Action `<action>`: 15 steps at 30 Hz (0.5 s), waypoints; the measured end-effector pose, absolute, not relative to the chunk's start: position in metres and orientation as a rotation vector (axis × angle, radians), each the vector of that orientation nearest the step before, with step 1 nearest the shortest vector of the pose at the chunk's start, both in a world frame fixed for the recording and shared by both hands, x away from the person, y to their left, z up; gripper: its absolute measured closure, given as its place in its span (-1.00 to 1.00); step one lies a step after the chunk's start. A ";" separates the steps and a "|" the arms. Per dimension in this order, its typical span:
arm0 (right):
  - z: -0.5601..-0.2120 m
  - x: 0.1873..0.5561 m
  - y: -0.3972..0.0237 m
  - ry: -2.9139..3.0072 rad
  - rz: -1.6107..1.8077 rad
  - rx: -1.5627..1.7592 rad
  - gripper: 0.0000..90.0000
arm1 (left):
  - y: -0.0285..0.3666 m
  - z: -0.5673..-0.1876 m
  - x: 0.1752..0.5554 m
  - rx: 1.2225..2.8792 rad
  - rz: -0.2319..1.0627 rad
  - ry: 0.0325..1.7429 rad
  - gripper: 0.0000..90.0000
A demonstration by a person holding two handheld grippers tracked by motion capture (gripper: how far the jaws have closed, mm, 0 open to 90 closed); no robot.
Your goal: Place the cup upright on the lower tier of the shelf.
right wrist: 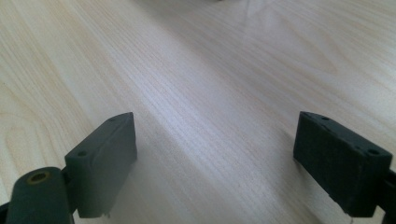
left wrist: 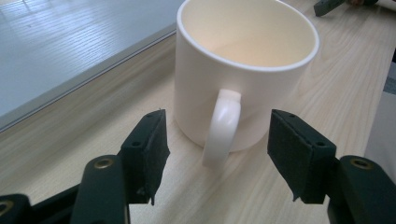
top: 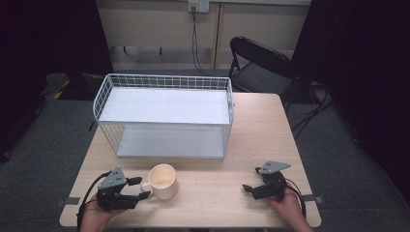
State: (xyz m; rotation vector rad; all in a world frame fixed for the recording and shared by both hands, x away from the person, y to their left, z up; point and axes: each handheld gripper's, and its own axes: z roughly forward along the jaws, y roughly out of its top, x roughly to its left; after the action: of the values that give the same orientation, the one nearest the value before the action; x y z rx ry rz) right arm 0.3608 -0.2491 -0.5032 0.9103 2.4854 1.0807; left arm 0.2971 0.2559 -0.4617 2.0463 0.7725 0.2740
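Item: cream mug (top: 163, 181), glazed ceramic, straight-walled cylinder, upright and empty, standing on the pale wood-grain table (top: 217, 193) just in front of the white wire shelf rack (top: 164, 116). Its loop handle (left wrist: 223, 126) runs vertically and points away from the rack's right end, toward the left gripper (top: 138, 188). Left gripper: jaws spread apart, holding nothing, set to either side of the handle, which stands between them without touching either pad; the mug body lies straight ahead along the gripper's line. Judged the nearer tool by far, and the likely one to take the mug by closing across the handle. Right gripper (top: 249, 188): jaws likewise parted and empty, over bare table well to the mug's other side, with only wood grain between its black pads (right wrist: 107, 154). Rack: two tiers, thin white wire mesh walls, flat white board shelves, both bare, long axis running across the table behind the mug. Surroundings: grey carpet and a black folding chair (top: 261, 63) beyond the rack's far right corner.
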 end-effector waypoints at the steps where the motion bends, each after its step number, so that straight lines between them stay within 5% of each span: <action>1: -0.503 0.361 -0.249 2.485 1.081 0.910 -0.72 | 0.255 -0.461 0.297 2.045 0.273 0.768 -0.13; 15: -0.503 0.361 -0.249 2.485 1.081 0.910 -0.72 | 0.256 -0.459 0.299 2.019 0.260 0.757 0.15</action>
State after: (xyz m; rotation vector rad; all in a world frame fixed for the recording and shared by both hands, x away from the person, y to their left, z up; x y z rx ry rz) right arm 0.3608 -0.2492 -0.5032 0.9095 2.4850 1.0806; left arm 0.2986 0.2556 -0.4590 2.0194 0.7570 0.2601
